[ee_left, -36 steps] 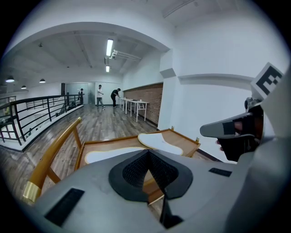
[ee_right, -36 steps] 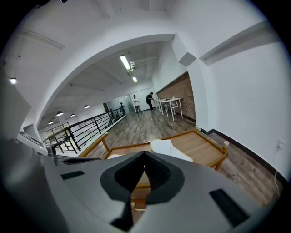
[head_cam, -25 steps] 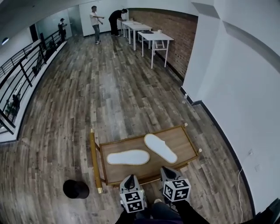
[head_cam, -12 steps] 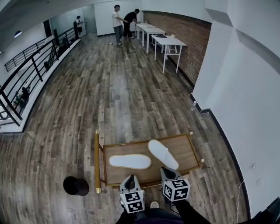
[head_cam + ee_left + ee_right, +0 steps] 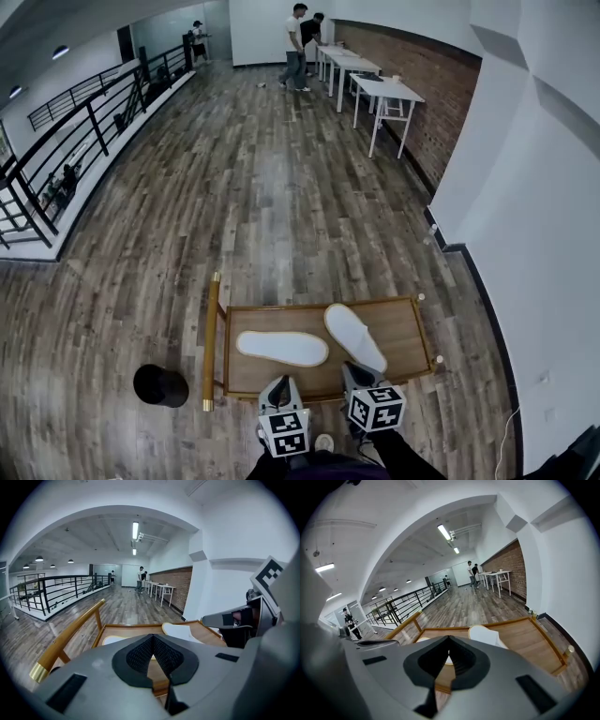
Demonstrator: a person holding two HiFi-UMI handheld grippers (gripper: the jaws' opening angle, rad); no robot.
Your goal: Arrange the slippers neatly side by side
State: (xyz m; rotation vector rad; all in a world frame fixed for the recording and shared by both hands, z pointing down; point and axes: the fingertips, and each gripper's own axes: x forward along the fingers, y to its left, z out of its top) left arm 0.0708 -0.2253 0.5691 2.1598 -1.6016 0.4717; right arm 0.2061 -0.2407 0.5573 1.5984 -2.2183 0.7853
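The left hand-held gripper (image 5: pixel 279 382) and right hand-held gripper (image 5: pixel 357 373) are hovering closed and empty; the crosswise white cloth slipper (image 5: pixel 281 348) and angled white cloth slipper (image 5: pixel 354 337) are probably handling light and limp, favouring a sole-edge pinch.

Left gripper (image 5: pixel 279 385) and right gripper (image 5: pixel 360 373) side by side — both jaws closed, empty; tilted downward.

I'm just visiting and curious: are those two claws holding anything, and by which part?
Nothing is held. The left claw and right claw are both shut and empty; the left slipper and the right slipper lie untouched on the wooden tray.
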